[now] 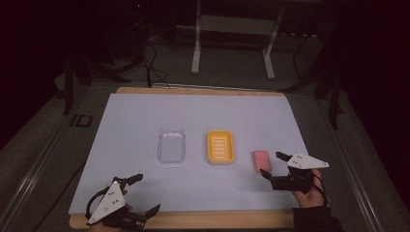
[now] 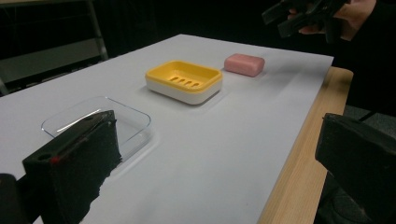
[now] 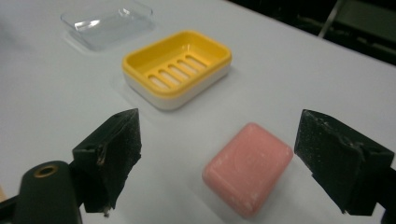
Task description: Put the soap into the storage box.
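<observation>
My right gripper (image 1: 271,166): spread wide just above the table, jaws standing either side of the soap, touching nothing.
My left gripper (image 1: 140,193): jaws wide apart and holding nothing, low at the near left edge of the table, well away from the soap.
Pink soap (image 3: 248,167): a rounded bar lying flat on the white sheet, between my right jaws but nearer the right-hand one in the right gripper view; free of both.
Yellow soap dish (image 1: 221,147): slotted yellow tray on a white base, just left of the soap, with nothing in it.
Clear lid (image 1: 171,145): see-through shallow tray lying on the sheet, left of the dish and apart from it.
White sheet (image 1: 193,111): covers the wooden table (image 1: 193,220), whose edge shows along the near side.
</observation>
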`<state>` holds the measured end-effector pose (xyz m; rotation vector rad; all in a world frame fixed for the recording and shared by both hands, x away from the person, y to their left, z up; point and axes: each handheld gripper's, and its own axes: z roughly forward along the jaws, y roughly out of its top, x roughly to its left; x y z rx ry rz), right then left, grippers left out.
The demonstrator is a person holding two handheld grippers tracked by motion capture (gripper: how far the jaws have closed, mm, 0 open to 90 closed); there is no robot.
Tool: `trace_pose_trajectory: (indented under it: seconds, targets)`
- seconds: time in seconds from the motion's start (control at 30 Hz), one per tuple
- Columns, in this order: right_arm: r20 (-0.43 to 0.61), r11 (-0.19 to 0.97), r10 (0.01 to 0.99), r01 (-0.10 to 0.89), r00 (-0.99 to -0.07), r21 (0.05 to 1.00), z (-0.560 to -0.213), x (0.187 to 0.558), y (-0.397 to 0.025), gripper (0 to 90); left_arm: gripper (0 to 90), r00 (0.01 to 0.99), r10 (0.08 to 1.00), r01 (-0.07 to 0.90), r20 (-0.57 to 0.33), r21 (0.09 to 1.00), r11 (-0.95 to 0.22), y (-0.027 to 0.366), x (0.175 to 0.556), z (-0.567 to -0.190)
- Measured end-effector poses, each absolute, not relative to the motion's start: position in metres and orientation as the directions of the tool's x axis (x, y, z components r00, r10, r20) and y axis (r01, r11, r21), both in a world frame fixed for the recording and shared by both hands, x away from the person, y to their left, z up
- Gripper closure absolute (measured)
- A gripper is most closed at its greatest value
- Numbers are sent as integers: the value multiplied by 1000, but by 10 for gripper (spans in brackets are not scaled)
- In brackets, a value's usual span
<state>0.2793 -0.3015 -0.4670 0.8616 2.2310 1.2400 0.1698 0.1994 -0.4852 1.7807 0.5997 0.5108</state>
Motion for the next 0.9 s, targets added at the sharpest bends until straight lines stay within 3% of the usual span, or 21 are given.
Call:
trace_pose_trajectory:
  seconds: [0.27, 0.5, 0.6, 0.9]
  targets:
    - [-77, 331, 745, 267, -663, 905, -462, 278, -306, 137, 2, 774, 632, 142, 43, 960, -240, 199, 170, -485]
    - [-43, 299, 816, 358, -577, 885, -463, 286, -313, 130, 2, 772, 634, 142, 45, 960, -242, 199, 170, -485]
    - [-53, 299, 856, 408, -515, 863, -461, 290, -315, 132, 2, 771, 636, 144, 42, 960, -239, 199, 170, -486]
    - [-106, 341, 887, 483, -449, 806, -454, 299, -315, 132, 2, 770, 637, 147, 44, 959, -244, 199, 170, -486]
